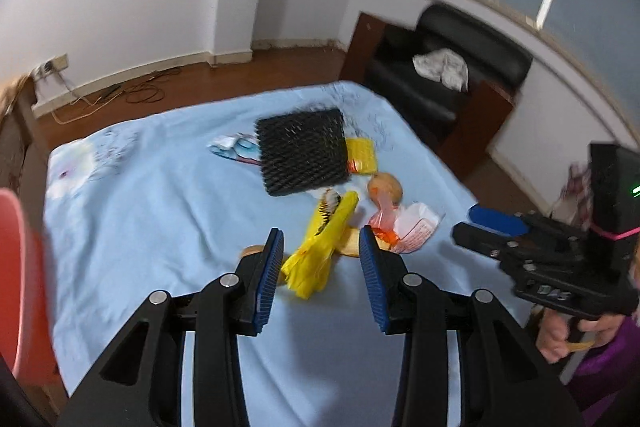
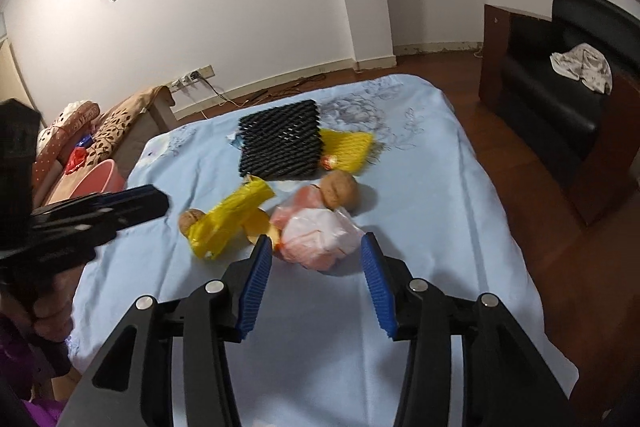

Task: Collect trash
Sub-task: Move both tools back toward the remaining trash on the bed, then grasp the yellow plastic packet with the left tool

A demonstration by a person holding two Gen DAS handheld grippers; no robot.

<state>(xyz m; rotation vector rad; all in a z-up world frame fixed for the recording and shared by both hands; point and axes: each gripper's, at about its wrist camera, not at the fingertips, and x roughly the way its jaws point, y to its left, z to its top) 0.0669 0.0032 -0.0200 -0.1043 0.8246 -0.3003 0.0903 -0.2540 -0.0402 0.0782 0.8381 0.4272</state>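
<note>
Trash lies on a table with a light blue cloth (image 1: 152, 227) (image 2: 420, 187). There is a black foam net (image 1: 302, 151) (image 2: 280, 145), a yellow foam net (image 1: 362, 155) (image 2: 350, 149), a yellow wrapper (image 1: 320, 243) (image 2: 228, 223), a pink-white plastic bag (image 1: 412, 229) (image 2: 316, 235), two walnuts (image 1: 386, 187) (image 2: 340, 189) and a crumpled paper (image 1: 230, 143). My left gripper (image 1: 320, 247) is open above the yellow wrapper. My right gripper (image 2: 316, 253) is open around the near side of the plastic bag.
A pink bin (image 2: 96, 179) (image 1: 16, 279) stands left of the table. A black armchair (image 1: 444, 75) (image 2: 560, 99) with a rag is beyond the far right corner. Cables lie on the wooden floor (image 1: 132, 93). A bed with blankets (image 2: 80, 131) is at left.
</note>
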